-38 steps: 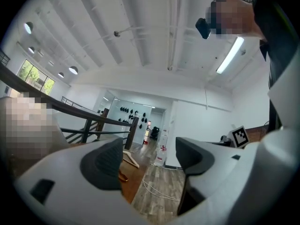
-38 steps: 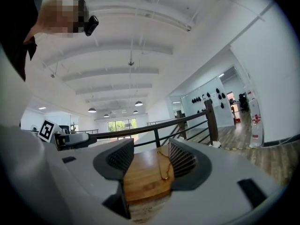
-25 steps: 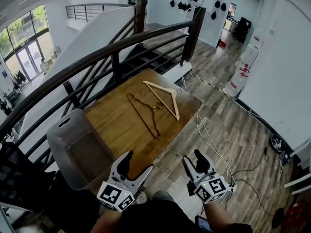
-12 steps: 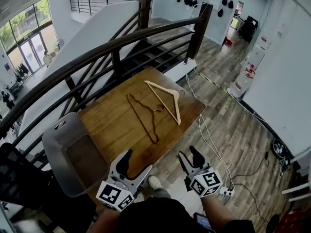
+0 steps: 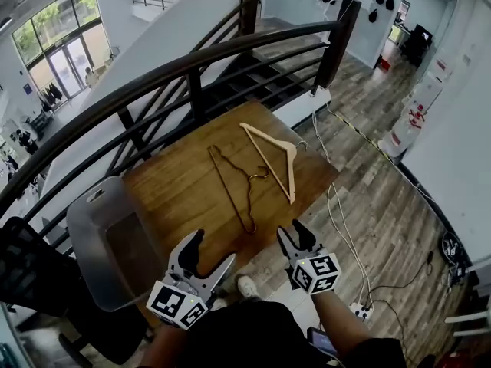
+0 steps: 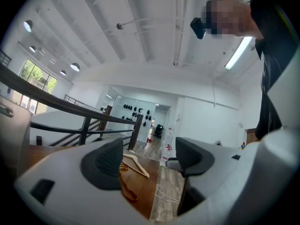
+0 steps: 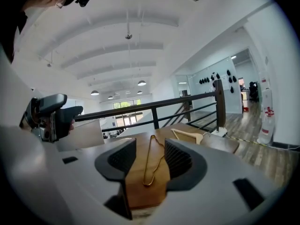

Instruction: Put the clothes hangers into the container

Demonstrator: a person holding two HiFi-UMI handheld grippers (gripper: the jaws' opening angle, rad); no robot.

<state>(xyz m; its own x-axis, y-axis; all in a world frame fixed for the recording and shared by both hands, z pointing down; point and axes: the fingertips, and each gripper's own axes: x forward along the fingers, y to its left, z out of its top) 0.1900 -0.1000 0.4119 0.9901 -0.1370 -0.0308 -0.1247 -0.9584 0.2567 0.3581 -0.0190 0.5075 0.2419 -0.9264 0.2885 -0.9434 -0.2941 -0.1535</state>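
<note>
Two hangers lie on the wooden table (image 5: 173, 190): a pale wooden hanger (image 5: 274, 158) at the far right and a thin bronze wire hanger (image 5: 232, 184) beside it. A grey translucent container (image 5: 115, 244) stands at the table's left end. My left gripper (image 5: 213, 250) hovers open over the table's near edge, holding nothing. My right gripper (image 5: 293, 231) is just off the near right edge, its jaws closing with nothing between them. The right gripper view looks along the wire hanger (image 7: 152, 161) towards the wooden hanger (image 7: 187, 135). Both hangers (image 6: 136, 163) lie ahead in the left gripper view.
A dark stair railing (image 5: 192, 64) runs close behind the table. White cables (image 5: 344, 225) trail over the plank floor on the right to a power strip (image 5: 360, 310). The person's shoe (image 5: 247, 286) is under the near edge. A black frame (image 5: 31, 274) stands left of the container.
Both grippers have come nearer to the table's near edge, the right one moving left towards the wire hanger with its jaws slightly narrower. The hangers and container have not moved on the table.
</note>
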